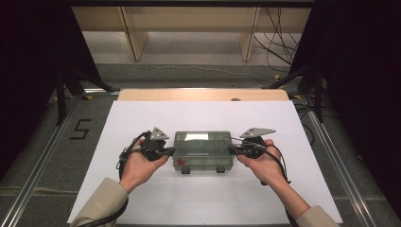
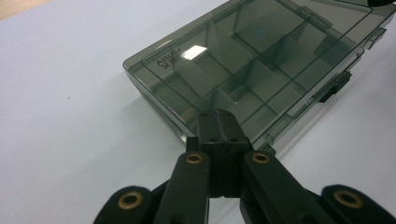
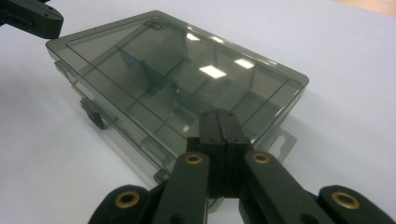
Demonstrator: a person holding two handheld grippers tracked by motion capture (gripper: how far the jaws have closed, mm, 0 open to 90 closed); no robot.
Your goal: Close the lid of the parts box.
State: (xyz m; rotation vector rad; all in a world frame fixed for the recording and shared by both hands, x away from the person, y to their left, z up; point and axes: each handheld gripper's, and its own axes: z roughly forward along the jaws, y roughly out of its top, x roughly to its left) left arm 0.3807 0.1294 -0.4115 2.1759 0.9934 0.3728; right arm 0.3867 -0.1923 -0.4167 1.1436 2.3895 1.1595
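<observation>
Flanking the smoky divider box (image 1: 202, 150), both grippers meet its ends. Left gripper (image 2: 218, 122) is clenched empty; right gripper (image 3: 219, 122) too.

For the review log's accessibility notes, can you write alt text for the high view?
A person's two hands hold a gripper at each end of a smoky clear plastic box lying shut on a white table: the left gripper at its left end, the right gripper at its right. Both look shut.
</observation>
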